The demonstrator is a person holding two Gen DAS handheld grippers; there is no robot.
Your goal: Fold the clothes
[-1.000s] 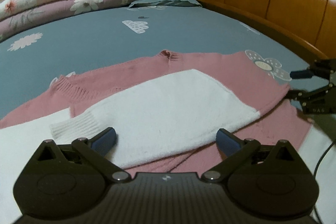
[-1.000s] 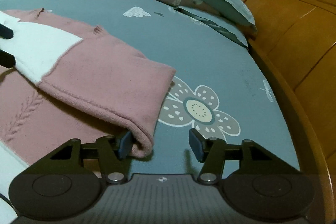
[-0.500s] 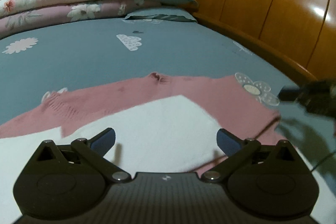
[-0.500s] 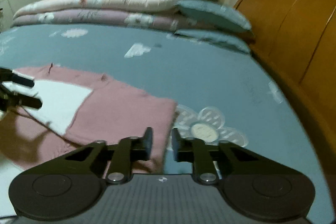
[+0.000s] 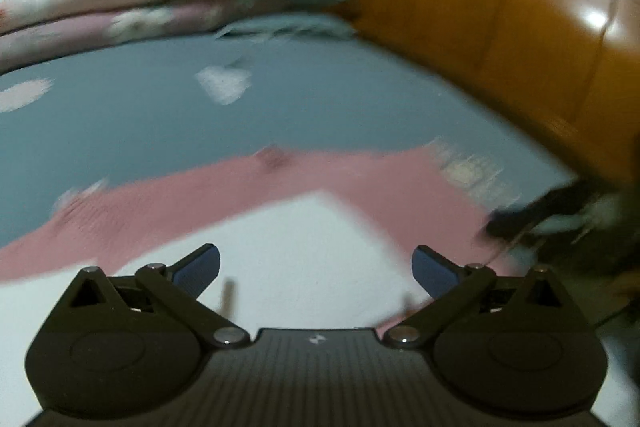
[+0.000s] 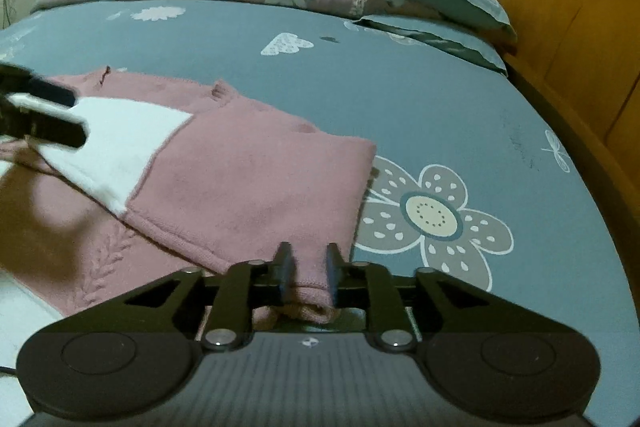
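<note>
On bed (image 6: 400, 99), R claw (image 6: 309, 273) pinches pink sweater (image 6: 256, 183) corner.

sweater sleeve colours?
Sleeve is dusty pink at the shoulder end and white toward the cuff, over a pink sweater body; clearest in the right wrist view.

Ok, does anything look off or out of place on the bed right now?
Nothing looks damaged or spilled. The pink and white sweater lies on the blue sheet, its sleeve folded across, and the right gripper pinches its corner. The left gripper is open over the white part. The left view is blurred.
</note>
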